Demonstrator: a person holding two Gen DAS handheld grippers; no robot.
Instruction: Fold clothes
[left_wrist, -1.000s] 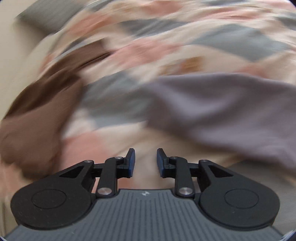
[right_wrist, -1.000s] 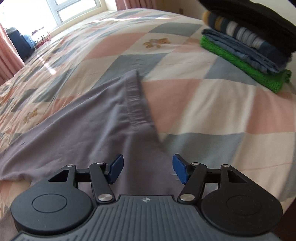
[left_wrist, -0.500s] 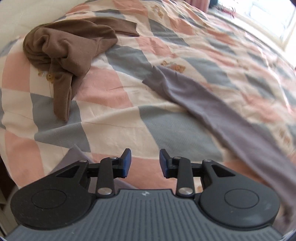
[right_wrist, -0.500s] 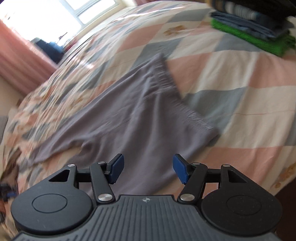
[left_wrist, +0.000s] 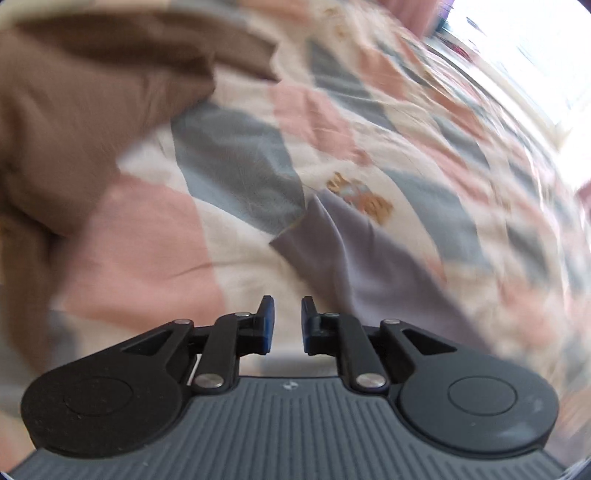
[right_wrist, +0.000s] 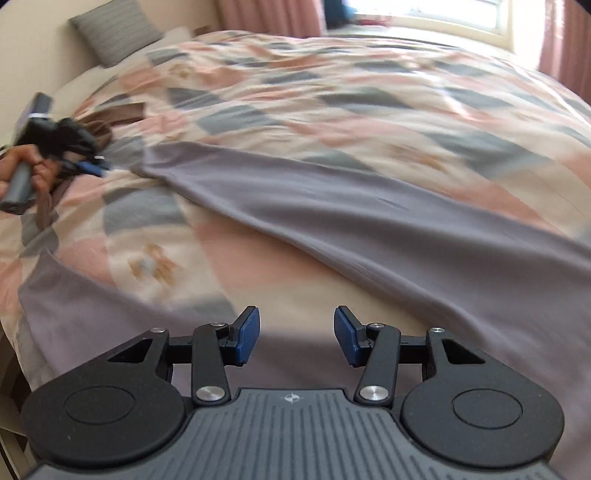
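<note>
A bedroom: a wide bed under a quilt (right_wrist: 369, 96) of pink, cream and grey-blue squares, with pink curtains (right_wrist: 266, 14) and a bright window behind it and a grey striped cushion (right_wrist: 114, 31) against the headboard wall. Spread flat on the quilt lies the garment to be folded, a pair of soft grey-mauve trousers (right_wrist: 369, 221), one leg running diagonally across the bed and the other reaching towards the near left edge, laid out so the legs can be brought together. A crumpled brown garment (left_wrist: 74, 110) waits at the far left, apparently next in line.

The left gripper (left_wrist: 283, 321) hovers just short of the upper leg's cuff end, jaws slightly apart and holding nothing, probably lining up to pinch that hem. In the right wrist view the person's hand (right_wrist: 33, 166) grips its handle. The right gripper (right_wrist: 293, 332) hangs over the waist end, jaws wide apart and empty, cloth directly beneath.

Compared with half a second ago, the left gripper has closed in on the cuff, which then lay well ahead of it, and the right view has swung left, so the folded stack has gone from sight.
</note>
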